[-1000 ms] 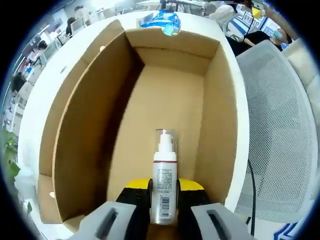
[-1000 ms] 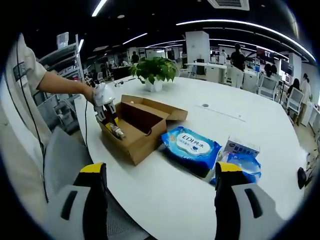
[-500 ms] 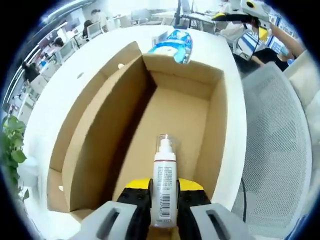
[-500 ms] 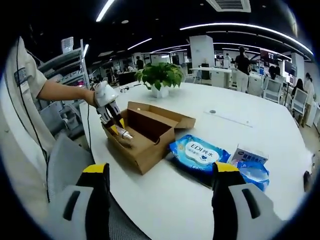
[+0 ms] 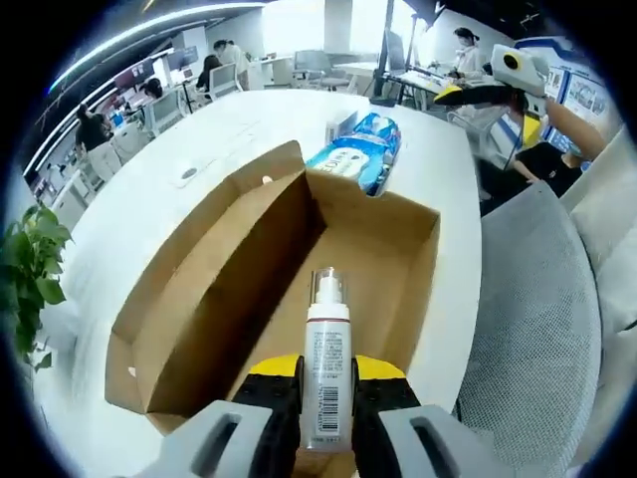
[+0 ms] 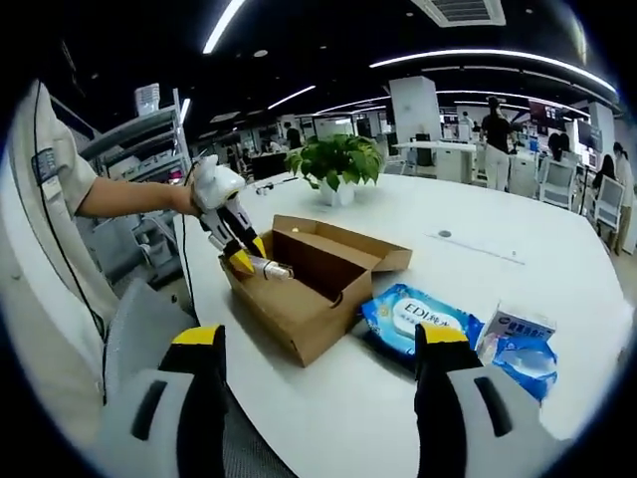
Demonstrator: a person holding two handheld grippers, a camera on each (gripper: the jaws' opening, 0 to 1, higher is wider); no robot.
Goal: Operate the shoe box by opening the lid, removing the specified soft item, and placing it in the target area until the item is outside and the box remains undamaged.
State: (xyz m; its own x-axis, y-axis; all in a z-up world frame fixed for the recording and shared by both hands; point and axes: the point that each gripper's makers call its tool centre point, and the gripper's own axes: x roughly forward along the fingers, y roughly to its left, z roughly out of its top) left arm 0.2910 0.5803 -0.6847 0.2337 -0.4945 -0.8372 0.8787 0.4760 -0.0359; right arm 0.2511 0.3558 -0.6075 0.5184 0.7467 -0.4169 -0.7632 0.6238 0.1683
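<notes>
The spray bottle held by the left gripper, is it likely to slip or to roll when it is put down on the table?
The spray bottle looks smooth and round, so it may slip in the left gripper and probably rolls if laid down. Upright, its narrow shape seems tippy.
</notes>
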